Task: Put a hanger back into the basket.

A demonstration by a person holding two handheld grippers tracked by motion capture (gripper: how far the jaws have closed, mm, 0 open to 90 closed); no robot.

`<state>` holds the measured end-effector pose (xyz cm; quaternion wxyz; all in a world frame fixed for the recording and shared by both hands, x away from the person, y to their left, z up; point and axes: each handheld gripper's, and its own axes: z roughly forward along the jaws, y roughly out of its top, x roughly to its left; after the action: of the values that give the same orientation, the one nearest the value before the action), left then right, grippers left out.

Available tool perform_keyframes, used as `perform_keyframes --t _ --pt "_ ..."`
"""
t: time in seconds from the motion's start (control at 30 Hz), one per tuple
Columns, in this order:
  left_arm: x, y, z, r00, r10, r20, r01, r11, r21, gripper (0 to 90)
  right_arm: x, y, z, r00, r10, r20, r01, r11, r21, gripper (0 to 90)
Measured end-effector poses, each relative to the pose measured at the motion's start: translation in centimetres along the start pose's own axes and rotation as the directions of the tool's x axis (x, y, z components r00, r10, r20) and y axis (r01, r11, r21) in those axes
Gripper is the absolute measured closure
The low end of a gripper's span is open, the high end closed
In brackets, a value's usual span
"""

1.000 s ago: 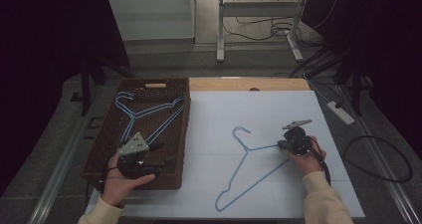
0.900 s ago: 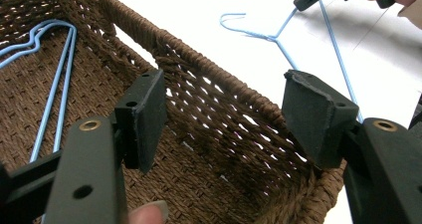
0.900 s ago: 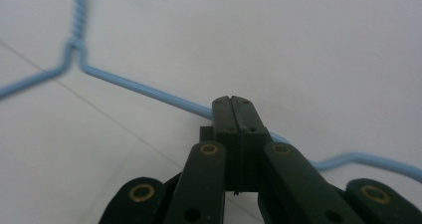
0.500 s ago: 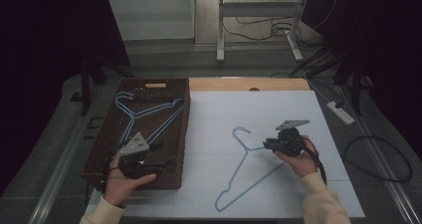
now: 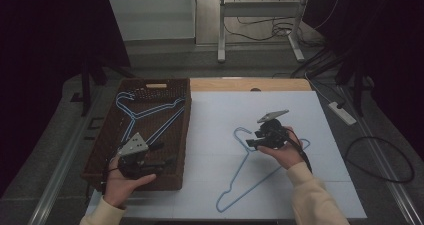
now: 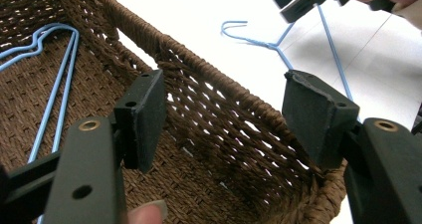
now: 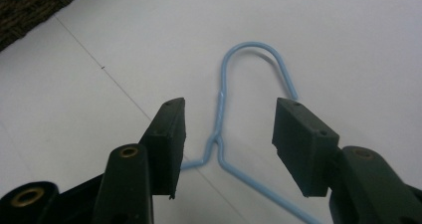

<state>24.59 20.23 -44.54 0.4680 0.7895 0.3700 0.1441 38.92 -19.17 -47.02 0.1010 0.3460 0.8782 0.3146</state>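
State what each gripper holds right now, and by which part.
Nothing is held. The right gripper, jaws just opened, hovers over the blue wire hanger's neck; the left gripper straddles the wicker basket's wall, open.

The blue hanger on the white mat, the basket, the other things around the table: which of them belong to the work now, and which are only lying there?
Part of the work:
- blue hanger flat on the white mat
- right gripper, jaws just opening above its neck
- wicker basket with hangers inside
- left gripper, open astride the basket's rim

Only lying about:
- power strip
- floor cables

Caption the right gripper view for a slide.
Open right gripper poised over the neck of a blue wire hanger lying on the white table.
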Motion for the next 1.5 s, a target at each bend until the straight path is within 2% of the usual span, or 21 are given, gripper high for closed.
perform_keyframes --t 0.33,0.53,0.7,0.77,0.93,1.0,1.1,1.2,1.3,1.4,1.5 --pt "-0.3 0.2 -0.2 1.0 0.002 0.007 -0.002 1.0 -0.006 34.5 0.4 2.2 4.2 0.9997 -0.016 0.017 0.014 0.995 0.095 49.2" --pt "-0.2 0.2 -0.2 1.0 0.002 0.005 -0.002 1.0 -0.007 34.5 0.2 2.7 6.1 0.9997 -0.007 0.024 0.004 0.992 0.124 53.8" --pt "-0.1 0.4 -0.1 1.0 0.005 0.008 -0.005 0.9999 -0.009 34.5 0.4 3.1 7.1 0.9988 -0.036 0.032 0.031 0.989 0.146 61.8" --pt "0.0 0.3 0.0 1.0 0.003 0.007 -0.003 1.0 -0.005 34.5 0.7 3.2 7.4 0.9971 -0.055 0.054 0.046 0.986 0.163 66.0" --pt "0.0 0.3 -0.1 1.0 0.007 0.006 -0.007 1.0 -0.005 34.5 1.1 3.6 7.6 0.9972 -0.044 0.061 0.032 0.983 0.183 83.2" --pt "0.0 0.3 -0.1 1.0 0.006 0.005 -0.006 1.0 -0.007 34.5 1.0 3.6 7.6 0.9981 -0.022 0.058 0.012 0.984 0.177 86.5" --pt "-0.1 0.2 -0.2 1.0 0.007 0.001 -0.007 0.9999 -0.008 34.5 1.0 3.4 7.3 0.9983 -0.017 0.056 0.008 0.986 0.164 87.4" --pt "-0.2 0.2 -0.3 1.0 0.009 -0.001 -0.009 0.9999 -0.005 34.6 1.1 3.4 6.5 0.9987 0.004 0.05 -0.01 0.993 0.118 87.5" --pt "-0.3 0.2 -0.4 0.9999 0.013 -0.003 -0.013 0.9999 -0.004 34.6 1.3 3.3 5.3 0.9989 0.001 0.047 -0.004 0.998 0.067 87.5" --pt "-0.5 0.2 -0.4 0.9999 0.013 -0.006 -0.013 0.9999 -0.003 34.6 1.6 3.2 4.0 0.9994 -0.004 0.034 0.004 1.0 0.006 87.5" --pt "-0.6 0.2 -0.5 0.9999 0.013 -0.007 -0.013 0.9999 -0.003 34.6 1.9 3.1 3.1 0.9996 -0.009 0.026 0.009 1.0 -0.021 87.5"
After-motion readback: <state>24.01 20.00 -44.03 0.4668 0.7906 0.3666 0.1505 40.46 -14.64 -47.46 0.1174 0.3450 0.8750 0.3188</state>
